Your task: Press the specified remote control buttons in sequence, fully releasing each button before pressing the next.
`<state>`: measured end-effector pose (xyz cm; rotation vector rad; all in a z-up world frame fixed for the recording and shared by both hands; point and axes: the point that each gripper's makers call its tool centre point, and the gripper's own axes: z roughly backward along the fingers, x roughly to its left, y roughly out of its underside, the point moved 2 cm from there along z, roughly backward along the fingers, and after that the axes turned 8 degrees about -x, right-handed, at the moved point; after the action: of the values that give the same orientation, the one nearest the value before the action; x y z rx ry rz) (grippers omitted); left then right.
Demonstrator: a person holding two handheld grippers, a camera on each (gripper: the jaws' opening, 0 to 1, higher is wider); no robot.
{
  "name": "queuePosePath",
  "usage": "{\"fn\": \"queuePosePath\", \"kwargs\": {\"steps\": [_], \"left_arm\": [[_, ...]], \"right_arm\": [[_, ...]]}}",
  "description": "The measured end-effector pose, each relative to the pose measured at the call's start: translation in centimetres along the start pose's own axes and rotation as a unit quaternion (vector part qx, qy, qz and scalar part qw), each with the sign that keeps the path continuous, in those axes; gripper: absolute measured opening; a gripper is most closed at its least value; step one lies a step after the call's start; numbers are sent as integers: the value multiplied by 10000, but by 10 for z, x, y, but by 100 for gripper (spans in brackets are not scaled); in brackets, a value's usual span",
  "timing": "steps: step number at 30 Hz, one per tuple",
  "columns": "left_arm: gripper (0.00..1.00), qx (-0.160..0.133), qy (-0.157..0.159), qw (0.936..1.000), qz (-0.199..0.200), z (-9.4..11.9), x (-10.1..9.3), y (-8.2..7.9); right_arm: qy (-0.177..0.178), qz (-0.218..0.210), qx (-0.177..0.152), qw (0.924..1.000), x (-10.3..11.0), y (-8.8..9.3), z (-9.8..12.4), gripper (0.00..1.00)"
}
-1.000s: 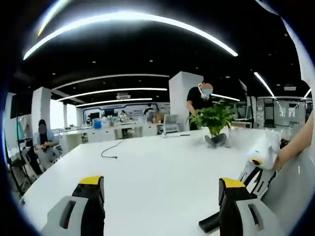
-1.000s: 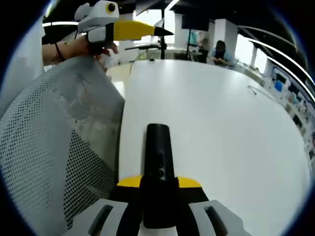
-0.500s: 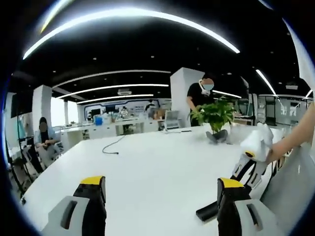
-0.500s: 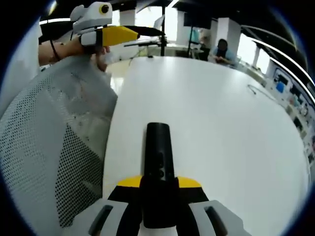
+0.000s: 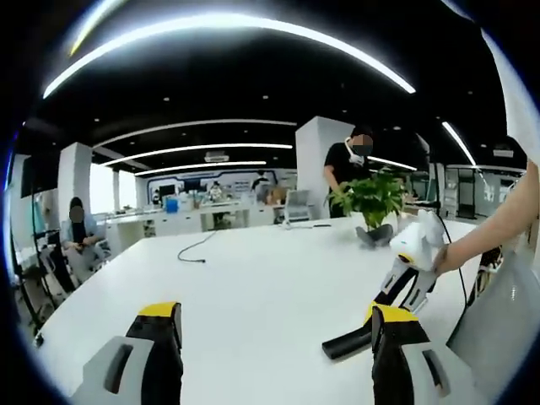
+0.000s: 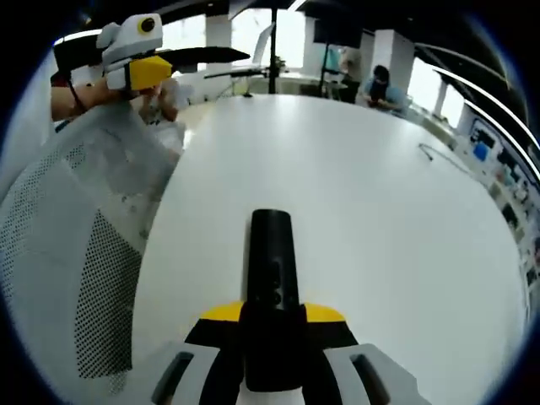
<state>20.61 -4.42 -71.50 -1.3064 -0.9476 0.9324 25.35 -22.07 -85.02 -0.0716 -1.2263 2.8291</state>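
Fingers (image 6: 221, 325) of the right gripper (image 6: 272, 316) closed tight on a black remote control (image 6: 272, 278), which juts forward from between the yellow-tipped pads, its far end held above the white surface (image 6: 380, 236). Buttons on its top face too dim to tell apart. Left of those fingers, a grey mesh chair back (image 6: 76, 253); beyond it, up and to the left, the left gripper (image 6: 139, 63) in a hand (image 6: 80, 97). In the left gripper view, that gripper's own fingers (image 5: 160, 333) stand wide apart, nothing between them, the white surface stretching ahead. Just past the right finger, the remote control's black end (image 5: 346, 342) shows, gripped by the right gripper (image 5: 401, 283). Farther off beyond the fingers: a potted plant (image 5: 371, 198), a loose black cable (image 5: 194, 251), a standing person (image 5: 346, 164), a seated person (image 5: 76, 236) at far left.
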Motion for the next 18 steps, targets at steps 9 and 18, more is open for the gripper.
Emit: {"fn": "queuePosePath", "kwargs": {"steps": [9, 18], "left_arm": [[96, 58, 43, 10000, -41, -1, -2, 2], [96, 160, 84, 9998, -65, -1, -4, 5]], "right_arm": [[54, -27, 48, 10000, -32, 1, 1, 21], [112, -77, 116, 9998, -61, 5, 6, 21]]}}
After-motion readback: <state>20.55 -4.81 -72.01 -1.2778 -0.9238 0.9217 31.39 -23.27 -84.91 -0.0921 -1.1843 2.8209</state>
